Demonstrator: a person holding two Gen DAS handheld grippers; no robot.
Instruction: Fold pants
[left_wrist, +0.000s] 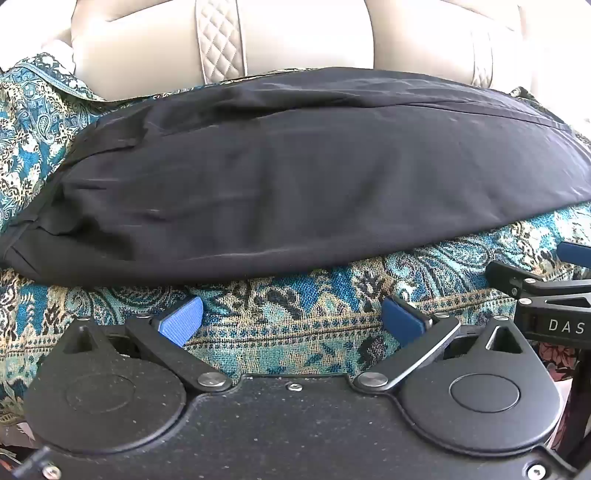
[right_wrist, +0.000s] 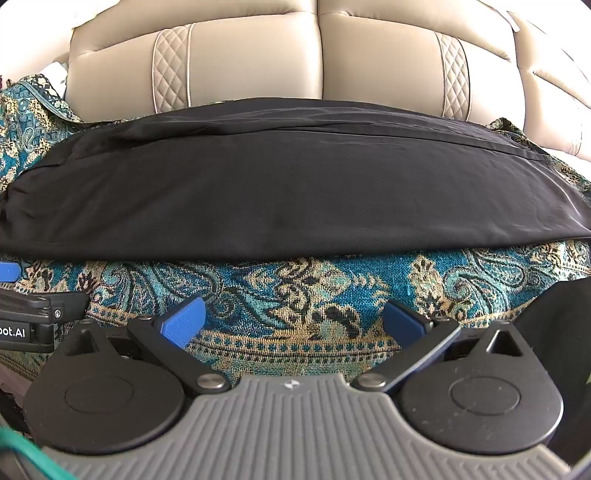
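Observation:
The black pants (left_wrist: 295, 177) lie flat in a long folded band across a teal paisley cover (left_wrist: 295, 317), one layer over another. They also show in the right wrist view (right_wrist: 288, 192). My left gripper (left_wrist: 291, 317) is open and empty, a short way in front of the pants' near edge. My right gripper (right_wrist: 291, 317) is open and empty, also just in front of the near edge. The right gripper shows at the right edge of the left wrist view (left_wrist: 546, 295); the left gripper shows at the left edge of the right wrist view (right_wrist: 33, 310).
Beige leather sofa back cushions (right_wrist: 317, 62) with quilted strips rise right behind the pants. The paisley cover (right_wrist: 314, 295) spreads over the seat and bunches at the far left. A dark cloth piece (right_wrist: 554, 317) lies at the right of the right wrist view.

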